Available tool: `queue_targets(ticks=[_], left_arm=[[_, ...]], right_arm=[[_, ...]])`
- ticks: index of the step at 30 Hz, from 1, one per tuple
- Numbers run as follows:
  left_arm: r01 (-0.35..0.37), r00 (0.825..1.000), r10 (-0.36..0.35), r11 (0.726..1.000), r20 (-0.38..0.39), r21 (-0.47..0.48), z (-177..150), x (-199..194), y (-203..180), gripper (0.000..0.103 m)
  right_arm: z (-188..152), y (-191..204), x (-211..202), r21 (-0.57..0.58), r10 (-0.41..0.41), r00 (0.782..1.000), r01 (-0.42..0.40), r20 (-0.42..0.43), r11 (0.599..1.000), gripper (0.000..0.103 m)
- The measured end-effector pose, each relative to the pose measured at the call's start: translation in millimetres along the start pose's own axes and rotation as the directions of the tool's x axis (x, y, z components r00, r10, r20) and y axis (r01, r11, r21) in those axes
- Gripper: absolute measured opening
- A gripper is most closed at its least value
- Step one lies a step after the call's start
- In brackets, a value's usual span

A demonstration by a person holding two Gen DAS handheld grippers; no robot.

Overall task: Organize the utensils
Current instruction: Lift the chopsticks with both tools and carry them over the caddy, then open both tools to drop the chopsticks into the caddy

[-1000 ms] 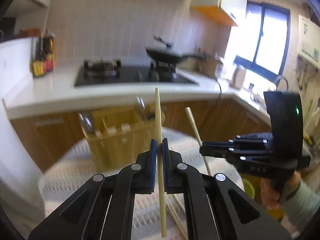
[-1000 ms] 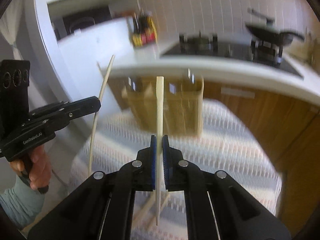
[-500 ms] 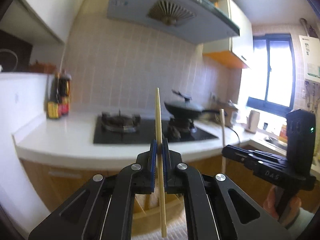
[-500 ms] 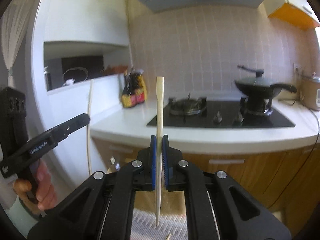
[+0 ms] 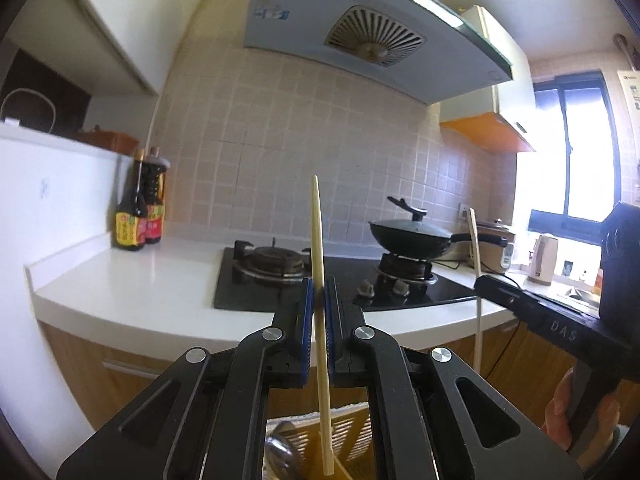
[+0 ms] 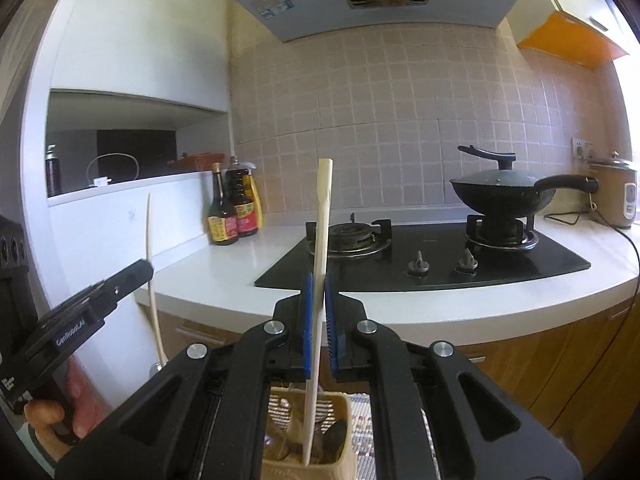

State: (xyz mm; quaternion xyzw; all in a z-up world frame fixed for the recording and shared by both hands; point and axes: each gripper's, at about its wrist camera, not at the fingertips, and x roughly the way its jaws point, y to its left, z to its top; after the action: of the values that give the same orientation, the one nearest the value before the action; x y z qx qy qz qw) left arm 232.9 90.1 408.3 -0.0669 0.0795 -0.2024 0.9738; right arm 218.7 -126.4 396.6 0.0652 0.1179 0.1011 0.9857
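My left gripper (image 5: 319, 288) is shut on a pale wooden chopstick (image 5: 317, 232) that stands nearly upright. Its lower tip hangs over the yellow slatted utensil holder (image 5: 352, 436) at the bottom edge of the left wrist view. My right gripper (image 6: 319, 284) is shut on a second chopstick (image 6: 323, 208), also upright. That one's lower end reaches down into the holder (image 6: 345, 402), among spoons (image 6: 336, 440). Each wrist view shows the other gripper to the side, the right gripper (image 5: 482, 282) and the left gripper (image 6: 144, 270), each with its chopstick.
Ahead runs a white counter (image 6: 224, 276) with a black gas hob (image 6: 424, 260), a lidded wok (image 6: 500, 196) and sauce bottles (image 6: 232, 216). A rice cooker (image 6: 616, 196) and a kettle (image 5: 542, 256) stand to the right. A striped cloth (image 6: 362, 416) lies under the holder.
Both views have swung upward: the holder slid from mid-frame to the bottom edge, and the hob and range hood came into sight. Both chopsticks stay clamped upright.
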Motion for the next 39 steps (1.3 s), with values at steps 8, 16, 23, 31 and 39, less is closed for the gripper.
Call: queue_targets(ticks=[8, 16, 23, 31, 39], left_arm=[[0.003, 1.0, -0.003, 1.0, -0.009, -0.023, -6, 8, 11, 0.003], [-0.017, 1.0, 0.016, 0.999, -0.013, -0.033, -22, 10, 15, 0.003], [-0.012, 0.999, 0.011, 1.0, -0.036, -0.009, -38, 5, 12, 0.004], [0.03, 0.994, -0.031, 1.0, -0.101, -0.009, -47, -6, 11, 0.015], [0.086, 0.986, -0.095, 0.994, -0.139, -0.071, -33, -56, 14, 0.052]], right_arm=[[7, -13, 9, 0.057, 0.026, 1.0, -0.026, -0.008, 0.998, 0.004], [-17, 0, 23, 0.016, 0.003, 1.0, -0.003, -0.006, 1.0, 0.004], [-44, 15, 19, -0.059, 0.02, 0.999, -0.023, -0.049, 0.998, 0.004], [-51, 14, -18, -0.067, 0.042, 0.993, -0.049, -0.109, 0.997, 0.049], [-74, 13, -70, -0.066, 0.009, 0.973, -0.025, -0.231, 0.998, 0.061]])
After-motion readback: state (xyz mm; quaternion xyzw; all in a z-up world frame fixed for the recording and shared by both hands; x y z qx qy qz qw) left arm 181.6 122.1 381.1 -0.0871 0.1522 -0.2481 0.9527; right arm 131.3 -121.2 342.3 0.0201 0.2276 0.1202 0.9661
